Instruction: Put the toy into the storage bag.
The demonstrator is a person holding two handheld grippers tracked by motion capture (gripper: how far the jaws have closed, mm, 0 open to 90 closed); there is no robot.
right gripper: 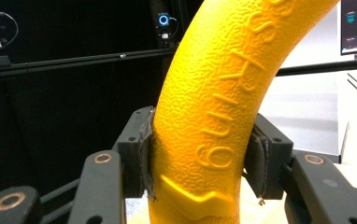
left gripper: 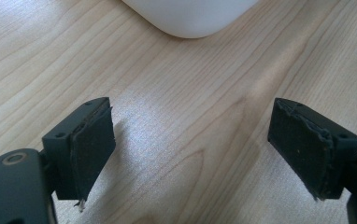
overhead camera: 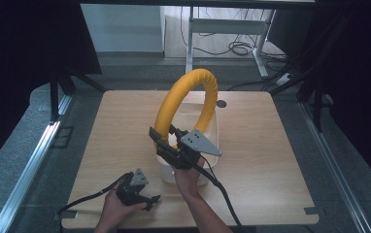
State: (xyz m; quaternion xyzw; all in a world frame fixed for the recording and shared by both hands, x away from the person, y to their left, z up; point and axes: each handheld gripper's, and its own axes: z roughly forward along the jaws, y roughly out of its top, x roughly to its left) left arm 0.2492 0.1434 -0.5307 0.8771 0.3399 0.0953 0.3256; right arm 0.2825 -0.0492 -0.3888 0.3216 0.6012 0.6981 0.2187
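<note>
A thick yellow foam ring [overhead camera: 188, 97] stands upright over a white tub [overhead camera: 211, 128] in the middle of the wooden table. My right gripper [overhead camera: 170, 145] is shut on the ring's lower left part; in the right gripper view both pads press into the textured yellow ring [right gripper: 214, 116], which carries raised lettering. My left gripper [overhead camera: 149, 200] rests low at the table's front edge, held in a hand, and is open. The left gripper view shows its jaws wide apart over bare wood, with a rounded corner of the white tub [left gripper: 190, 18] ahead.
The wooden table [overhead camera: 271, 160] has a small dark round mark [overhead camera: 221, 103] behind the tub. Black frame posts stand at both sides, and a desk frame with cables [overhead camera: 237, 46] lies beyond the far edge. Cables trail from both grippers off the front edge.
</note>
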